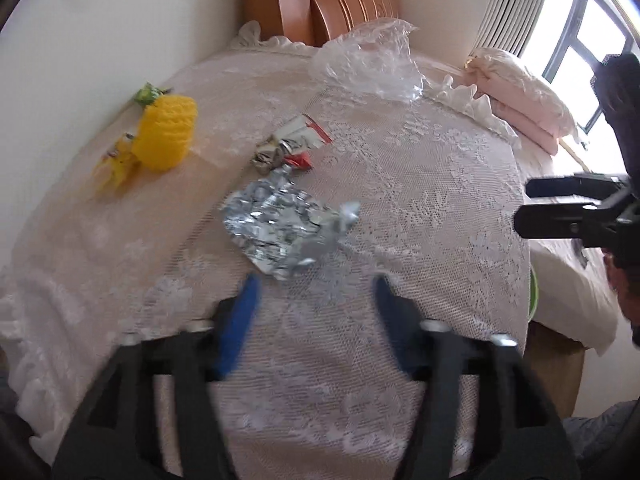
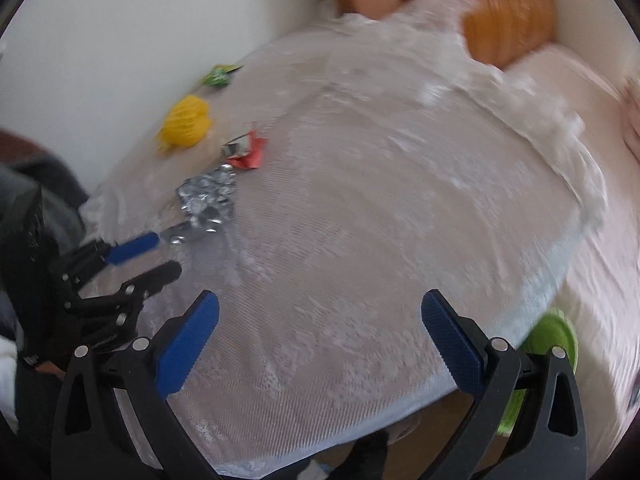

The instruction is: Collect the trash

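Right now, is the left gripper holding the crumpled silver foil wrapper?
No. The left gripper is open with nothing between its blue fingers, and the silver foil wrapper lies on the lace cloth just beyond its fingertips.

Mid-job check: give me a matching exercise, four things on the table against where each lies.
Things:
1. silver foil wrapper
2. yellow foam net
3. clear plastic bag
4. red and white wrapper

Places:
A. far end, by the wooden headboard
B. left side, near the wall
C. just ahead of the left tongs
D. mid-table, just beyond the foil

Pairs: 1-C, 2-B, 3-A, 4-D
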`<state>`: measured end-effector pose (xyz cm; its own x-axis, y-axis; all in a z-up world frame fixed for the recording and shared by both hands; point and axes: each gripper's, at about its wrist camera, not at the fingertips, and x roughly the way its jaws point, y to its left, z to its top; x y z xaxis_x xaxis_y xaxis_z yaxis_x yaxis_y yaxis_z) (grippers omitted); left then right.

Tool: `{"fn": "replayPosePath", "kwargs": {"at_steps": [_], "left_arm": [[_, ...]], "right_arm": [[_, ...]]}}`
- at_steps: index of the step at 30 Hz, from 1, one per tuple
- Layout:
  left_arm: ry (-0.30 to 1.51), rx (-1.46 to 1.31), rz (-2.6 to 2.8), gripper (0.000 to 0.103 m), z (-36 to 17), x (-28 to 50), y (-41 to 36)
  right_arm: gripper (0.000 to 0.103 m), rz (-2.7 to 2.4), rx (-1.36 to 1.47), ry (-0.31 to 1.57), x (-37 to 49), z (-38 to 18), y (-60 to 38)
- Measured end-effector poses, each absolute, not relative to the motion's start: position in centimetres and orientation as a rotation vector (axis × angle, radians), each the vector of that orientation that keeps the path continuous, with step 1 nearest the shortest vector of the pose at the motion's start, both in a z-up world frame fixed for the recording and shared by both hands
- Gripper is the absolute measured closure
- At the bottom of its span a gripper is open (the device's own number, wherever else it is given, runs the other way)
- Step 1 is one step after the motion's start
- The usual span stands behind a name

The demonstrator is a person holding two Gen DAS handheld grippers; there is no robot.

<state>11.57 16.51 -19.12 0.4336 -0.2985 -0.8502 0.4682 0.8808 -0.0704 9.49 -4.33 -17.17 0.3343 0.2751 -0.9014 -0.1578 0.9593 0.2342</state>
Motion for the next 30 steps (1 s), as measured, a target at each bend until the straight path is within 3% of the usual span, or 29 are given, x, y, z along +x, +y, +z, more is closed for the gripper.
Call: {"fn": "replayPosePath", "kwargs": {"at_steps": [4,10,20,22,23,25,30], "left_arm": [[0.987,0.213,-0.446,0.019,-17.9,11.8,18.3],[0.979,0.169,-0.345,0.012,-17.2,11.9,21.9],[1.007,0.024,-0.202,0.010,-17.8,11.5,26.8],[1.013,-0.002,-0.178,0.010,-18.0,11.7,27.4],[1.013,-0.011,-0.165,0.010,-18.0,11.7,27.7],[1.012,-0.027,-0.142,0.010,-18.1,11.9,28.3],[1.009,-0.062,-0.100,0.010,-18.0,12.2,29.0]], "right_arm": [[0.003,0.457,-0.046,1.155,10.8,-16.5,-1.0],[0.003,0.821,-0.676,1.016,12.1,-16.2,8.0],[0.003,1.126,-1.155,0.998,15.3,-20.7,15.9],[0.008,1.147,-1.220,1.031,16.1,-22.1,16.5],[0.017,1.155,-1.230,1.056,16.5,-22.5,16.7],[0.025,1.193,-1.185,1.121,17.6,-22.6,16.7],[0.031,1.195,-1.120,1.145,18.1,-21.9,16.0]]}}
